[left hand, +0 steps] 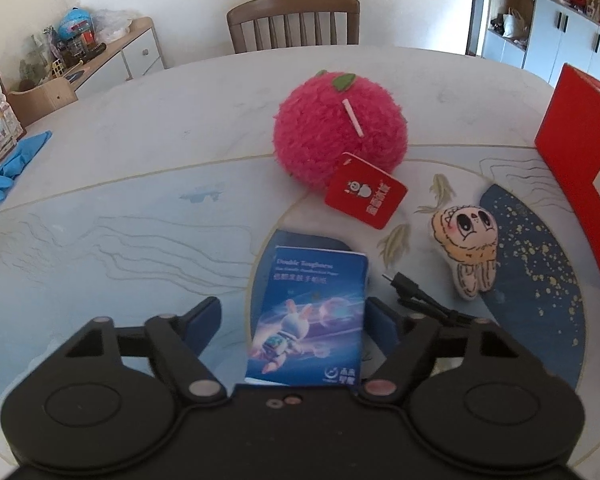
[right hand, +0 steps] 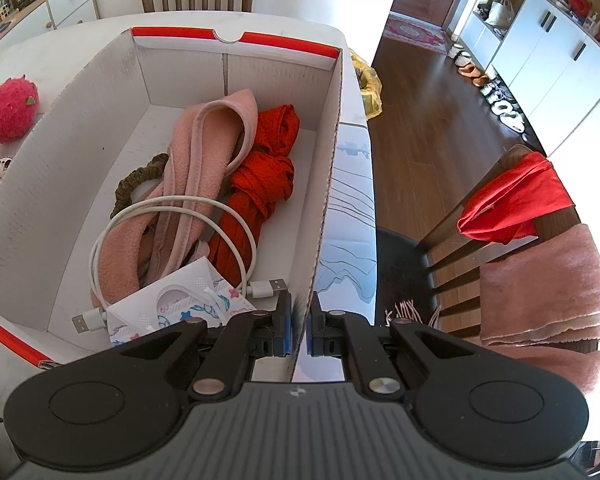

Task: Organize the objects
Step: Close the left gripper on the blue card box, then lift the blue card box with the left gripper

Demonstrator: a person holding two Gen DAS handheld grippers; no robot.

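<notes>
While the left gripper (left hand: pixel 294 312) sits spread wide around the blue tissue pack (left hand: pixel 310 316), the right gripper (right hand: pixel 300 328) pinches the box wall (right hand: pixel 320 216).

The blue tissue pack (left hand: pixel 312 316) carries the words "Double Toughness" in pale letters along its top, with a smaller English line under it too blurred to read, then a row of Chinese characters. A small round logo with more Chinese characters sits at the pack's lower right corner. Beyond the pack, the red tag (left hand: pixel 365 189) on the pink plush (left hand: pixel 340 126) shows a white cartoon figure above Chinese characters. The red box (left hand: pixel 584 152), right of the pack, bears a white label with unreadable print.
</notes>
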